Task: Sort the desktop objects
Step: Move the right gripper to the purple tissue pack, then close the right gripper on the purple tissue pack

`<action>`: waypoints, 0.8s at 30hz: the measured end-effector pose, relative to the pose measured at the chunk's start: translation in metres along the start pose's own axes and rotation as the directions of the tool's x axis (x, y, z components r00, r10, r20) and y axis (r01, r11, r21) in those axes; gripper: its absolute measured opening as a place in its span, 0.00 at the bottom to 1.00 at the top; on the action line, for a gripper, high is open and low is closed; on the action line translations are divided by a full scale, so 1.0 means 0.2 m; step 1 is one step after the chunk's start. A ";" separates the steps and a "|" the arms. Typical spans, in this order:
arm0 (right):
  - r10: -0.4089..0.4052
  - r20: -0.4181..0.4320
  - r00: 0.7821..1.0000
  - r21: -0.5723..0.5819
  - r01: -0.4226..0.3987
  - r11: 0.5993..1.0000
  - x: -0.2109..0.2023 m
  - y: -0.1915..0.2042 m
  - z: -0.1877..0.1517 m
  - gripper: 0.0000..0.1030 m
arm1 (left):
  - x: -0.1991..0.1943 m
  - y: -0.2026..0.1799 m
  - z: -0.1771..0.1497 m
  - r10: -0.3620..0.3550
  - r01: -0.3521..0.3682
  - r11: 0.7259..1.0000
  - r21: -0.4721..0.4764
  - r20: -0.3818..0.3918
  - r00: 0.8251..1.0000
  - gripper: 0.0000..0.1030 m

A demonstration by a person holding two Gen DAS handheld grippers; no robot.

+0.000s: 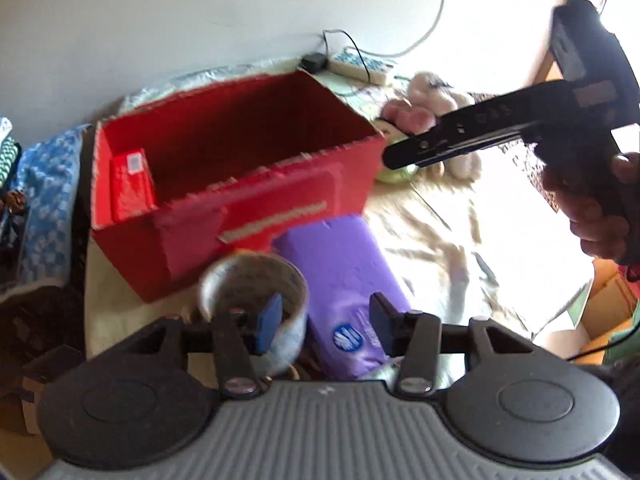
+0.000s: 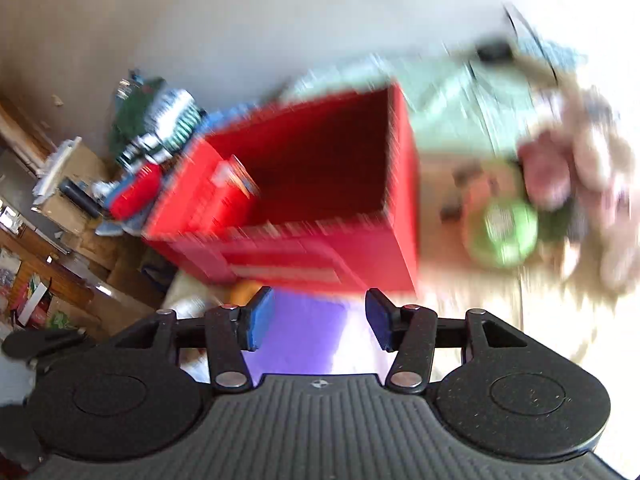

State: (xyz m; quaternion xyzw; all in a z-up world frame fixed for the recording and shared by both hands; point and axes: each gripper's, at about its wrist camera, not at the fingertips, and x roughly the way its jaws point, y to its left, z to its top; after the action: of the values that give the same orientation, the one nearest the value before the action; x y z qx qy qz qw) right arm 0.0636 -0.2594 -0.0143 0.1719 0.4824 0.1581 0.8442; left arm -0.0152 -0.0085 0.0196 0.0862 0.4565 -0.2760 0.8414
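The red box point(image 1: 236, 160) is taken as landmark; it stands open-topped on the cloth-covered desk point(image 1: 460, 216), with one red packet point(image 1: 132, 184) already leaning inside against its left wall. Left gripper point(image 1: 322, 326): jaws parted, nothing held; its left pad sits over the mouth of the tape roll point(image 1: 256, 304), which lies just in front of the box, with the purple pack point(image 1: 340, 276) touching the box's front face beside it. Right gripper point(image 2: 318, 320): jaws likewise apart and empty, hovering above the purple pack in front of the box; the right wrist view is heavily motion-blurred. Risk noted: a close made on the roll with one pad inside and one outside would pinch only a thin wall, likely letting it tilt or slip. Second risk: both grippers work in the same narrow strip before the box, so a collision is judged possible. The green round item point(image 2: 504, 232) and plush toy point(image 2: 576, 164) lie right of the box, unsorted.
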 end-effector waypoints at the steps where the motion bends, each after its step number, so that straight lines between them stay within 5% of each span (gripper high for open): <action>1: 0.014 -0.038 0.999 0.049 -0.013 0.999 0.05 -0.05 -0.02 0.51 | 0.06 -0.02 -0.03 -0.003 0.003 1.000 -0.011 -0.035 0.999 0.49; 7: 0.090 -0.135 0.987 0.114 -0.075 0.991 0.20 -0.12 -0.11 0.50 | 0.34 -0.06 -0.17 0.037 -0.053 0.993 -0.102 -0.153 0.988 0.49; 14: 0.131 -0.170 0.977 0.093 -0.117 0.989 0.31 -0.08 -0.15 0.52 | 0.46 -0.14 -0.14 0.061 -0.082 0.988 -0.128 -0.157 0.986 0.53; 20: 0.049 -0.143 0.989 0.027 -0.045 0.999 0.20 -0.15 -0.17 0.52 | 0.50 -0.33 -0.06 -0.027 0.018 0.997 -0.071 -0.139 0.990 0.49; 24: 0.066 -0.137 0.988 0.123 -0.049 0.991 0.14 -0.30 -0.20 0.52 | 0.53 -0.38 0.00 -0.050 0.045 0.998 -0.042 -0.113 0.992 0.49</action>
State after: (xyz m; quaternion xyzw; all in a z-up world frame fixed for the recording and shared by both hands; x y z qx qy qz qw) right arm 0.0491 -0.2954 -0.0816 0.2244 0.5441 0.1649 0.7915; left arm -0.0119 -0.1122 -0.0586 0.0742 0.5113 -0.2813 0.8087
